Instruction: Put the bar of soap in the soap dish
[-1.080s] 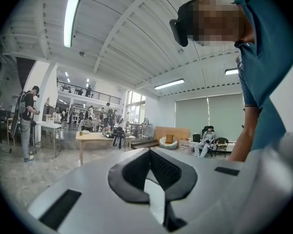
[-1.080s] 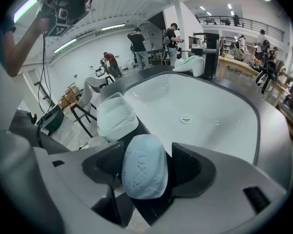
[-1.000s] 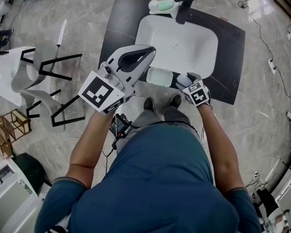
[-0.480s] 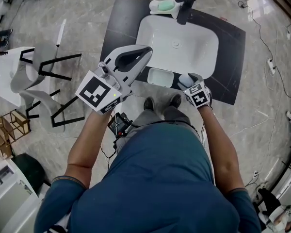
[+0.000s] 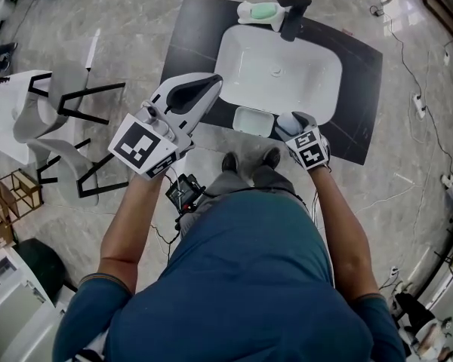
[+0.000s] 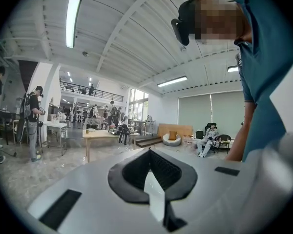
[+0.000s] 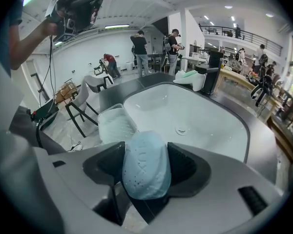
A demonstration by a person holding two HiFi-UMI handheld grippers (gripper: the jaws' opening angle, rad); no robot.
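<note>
A pale blue bar of soap (image 7: 141, 167) is clamped between the jaws of my right gripper (image 7: 142, 147). In the head view that right gripper (image 5: 287, 124) hovers at the near rim of the white sink (image 5: 281, 72), just right of the soap dish (image 5: 251, 121). The soap dish (image 7: 115, 124) is a pale ribbed tray with nothing in it, on the dark counter beside the basin. My left gripper (image 5: 208, 86) is held up left of the sink, its jaws together with nothing in them. The left gripper view looks out at the hall along the shut left gripper (image 6: 151, 155).
A black faucet (image 5: 295, 10) stands at the far rim of the sink, with a second white holder carrying a green soap (image 5: 260, 10) beside it. White chairs with black legs (image 5: 60, 115) stand on the floor to the left. Cables run across the floor (image 5: 426, 104) on the right.
My left gripper has drifted left, away from the sink's near corner. The right gripper has stayed by the dish with the soap in it.
</note>
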